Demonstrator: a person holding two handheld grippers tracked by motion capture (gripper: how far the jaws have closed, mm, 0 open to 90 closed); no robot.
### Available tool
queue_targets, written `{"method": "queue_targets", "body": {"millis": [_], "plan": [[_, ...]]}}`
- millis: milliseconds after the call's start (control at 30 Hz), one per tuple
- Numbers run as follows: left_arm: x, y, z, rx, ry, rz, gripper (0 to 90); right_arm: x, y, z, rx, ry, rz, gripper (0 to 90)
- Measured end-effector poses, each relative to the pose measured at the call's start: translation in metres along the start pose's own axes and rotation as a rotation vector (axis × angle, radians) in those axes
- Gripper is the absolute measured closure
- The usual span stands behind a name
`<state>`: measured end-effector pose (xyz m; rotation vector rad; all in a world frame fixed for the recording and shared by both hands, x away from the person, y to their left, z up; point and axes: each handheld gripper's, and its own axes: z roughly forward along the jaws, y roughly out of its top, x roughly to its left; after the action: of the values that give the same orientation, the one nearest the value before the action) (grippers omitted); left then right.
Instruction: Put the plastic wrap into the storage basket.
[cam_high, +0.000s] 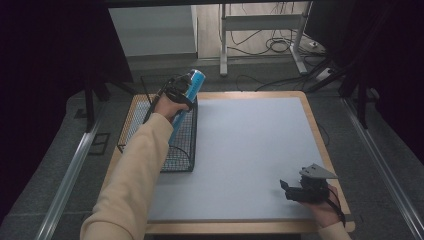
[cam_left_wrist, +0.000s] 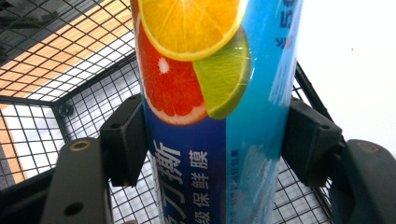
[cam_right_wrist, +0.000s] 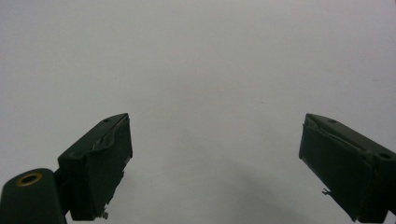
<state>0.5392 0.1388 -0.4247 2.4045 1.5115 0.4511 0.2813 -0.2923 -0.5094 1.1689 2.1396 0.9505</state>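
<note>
Nearest the camera, the right claw (cam_high: 289, 190) rests low on the grey bench (cam_high: 250, 150), jaws wide apart with nothing between them. Left claw (cam_high: 186, 95), clamped on a tilted blue cling-film tube (cam_left_wrist: 210, 116) printed with citrus slices, holds it over the black wire basket (cam_high: 182, 150) at the bench's left edge.

Blue citrus-printed cling-film tube (cam_left_wrist: 210, 116) stands tilted inside the black wire basket (cam_high: 182, 150).
</note>
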Motion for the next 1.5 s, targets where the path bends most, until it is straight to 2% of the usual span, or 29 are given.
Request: {"method": "queue_targets", "body": {"millis": [167, 400, 533, 667, 733, 933, 1100, 1267, 1333, 1500], "plan": [[-0.002, 0.000, -0.001, -0.010, 0.014, 0.021, 30.2, 0.000, 0.000, -0.001, -0.003, -0.001, 0.000, 9.9], [0.000, -0.002, -0.008, -0.023, 0.021, 0.020, 20.1, 0.000, 0.000, -0.001, -0.004, 0.000, 0.000, 9.9], [0.002, -0.007, -0.020, -0.074, -0.007, -0.020, 16.9, 0.000, 0.001, -0.001, -0.004, 0.001, -0.001, 10.0], [-0.002, -0.016, -0.036, -0.122, -0.076, -0.033, 15.2, 0.001, 0.001, -0.002, -0.004, 0.001, 0.000, 10.0], [-0.009, -0.022, -0.045, -0.149, -0.104, -0.023, 15.2, 0.001, 0.001, -0.002, -0.006, 0.001, -0.003, 9.9], [-0.036, -0.046, -0.079, -0.247, -0.173, 0.057, 15.0, 0.003, 0.002, -0.003, -0.009, 0.000, -0.004, 10.0], [-0.056, -0.068, -0.103, -0.295, -0.235, 0.111, 14.9, 0.005, 0.003, -0.005, -0.017, 0.001, -0.007, 9.9], [-0.075, -0.090, -0.109, -0.327, -0.287, 0.156, 15.0, 0.006, 0.004, -0.006, -0.020, 0.000, -0.007, 9.9], [-0.084, -0.100, -0.111, -0.349, -0.313, 0.163, 15.2, 0.006, 0.004, -0.006, -0.021, 0.001, -0.007, 10.0], [-0.107, -0.123, -0.116, -0.404, -0.372, 0.214, 15.9, 0.007, 0.004, -0.006, -0.022, 0.000, -0.008, 9.9]]}}
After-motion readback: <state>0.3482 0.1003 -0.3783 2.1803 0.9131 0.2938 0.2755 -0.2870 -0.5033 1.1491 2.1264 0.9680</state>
